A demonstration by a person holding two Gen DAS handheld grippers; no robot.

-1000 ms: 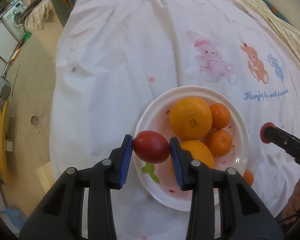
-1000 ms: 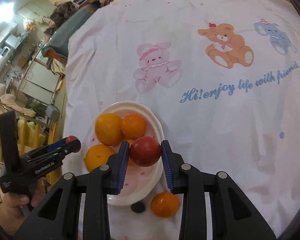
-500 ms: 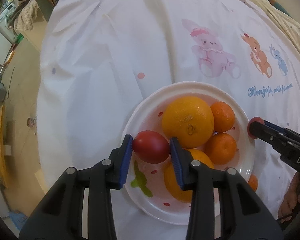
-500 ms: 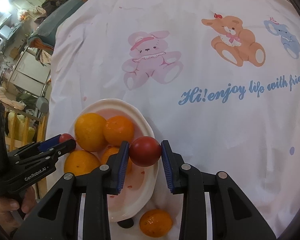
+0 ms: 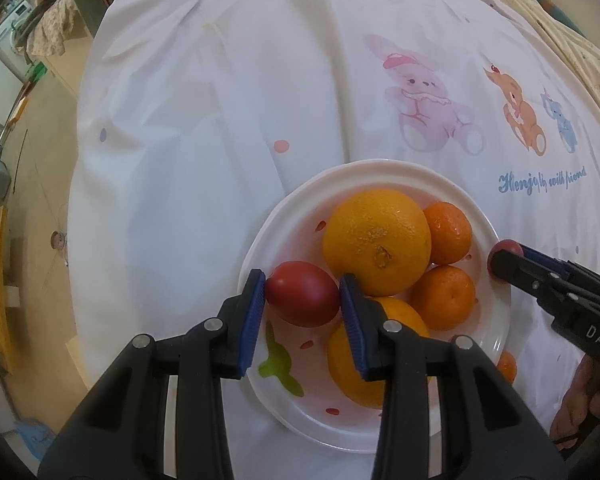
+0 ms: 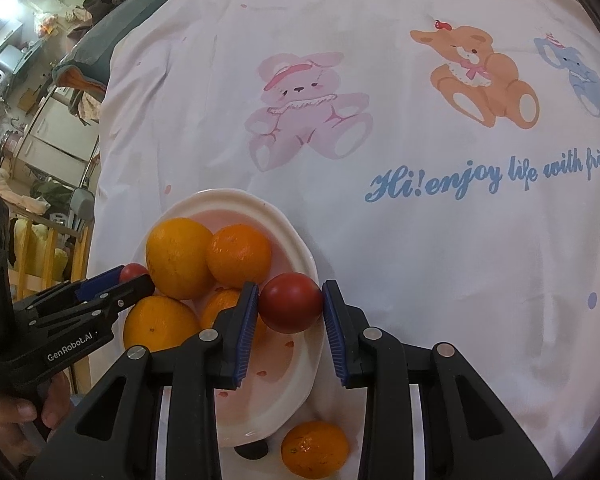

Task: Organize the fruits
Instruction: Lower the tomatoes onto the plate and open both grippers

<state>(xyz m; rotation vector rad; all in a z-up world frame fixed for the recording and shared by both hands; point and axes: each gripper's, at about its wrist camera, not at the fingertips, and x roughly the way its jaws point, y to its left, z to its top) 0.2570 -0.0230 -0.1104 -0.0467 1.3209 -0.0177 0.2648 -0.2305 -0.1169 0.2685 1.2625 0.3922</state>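
A white plate (image 5: 364, 166) on the cartoon-print cloth holds two big oranges (image 5: 376, 240) and two mandarins (image 5: 444, 298). My left gripper (image 5: 302, 284) is shut on a red tomato (image 5: 302, 298), just above the plate's left side. My right gripper (image 6: 289, 292) is shut on a second red tomato (image 6: 292, 304), over the right rim of the plate (image 6: 300, 248). Each gripper shows in the other's view, the right gripper (image 5: 500, 256) at the plate's right edge and the left gripper (image 6: 136, 276) beside the oranges (image 6: 178, 256).
A loose mandarin (image 6: 314, 454) lies on the cloth just off the plate, next to a small dark object (image 6: 252, 450). The table's left edge (image 5: 74, 200) drops to the floor. A person's hand (image 6: 4, 420) grips the left tool. Furniture crowds the far left.
Both grippers have sunk toward the plate with their tomatoes, so the plate looks larger and nearer. Over the last half second they have barely moved.
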